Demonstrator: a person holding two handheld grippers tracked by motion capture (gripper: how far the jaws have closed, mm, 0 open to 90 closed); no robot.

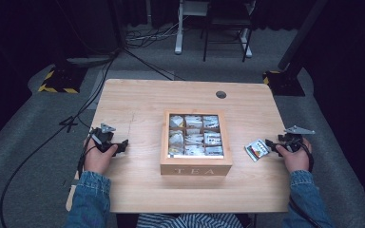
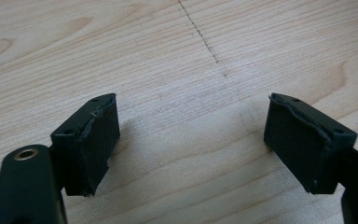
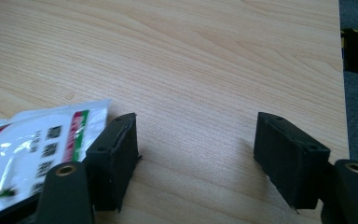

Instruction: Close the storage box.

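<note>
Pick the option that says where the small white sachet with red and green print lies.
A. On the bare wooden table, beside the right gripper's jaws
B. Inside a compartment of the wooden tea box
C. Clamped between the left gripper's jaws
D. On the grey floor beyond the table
A: the small white sachet with red and green print lies flat on the wooden table, just beside the open right gripper, right of the wooden tea box.

A lab or recording studio, not a home: black curtains all round, grey carpet (image 1: 24, 142), cables (image 1: 138, 35) trailing over it, yellow-and-black striped stand bases (image 1: 59, 80), a lone light-wood table (image 1: 138, 99) under bright light, metal furniture legs (image 1: 178, 28) behind.
</note>
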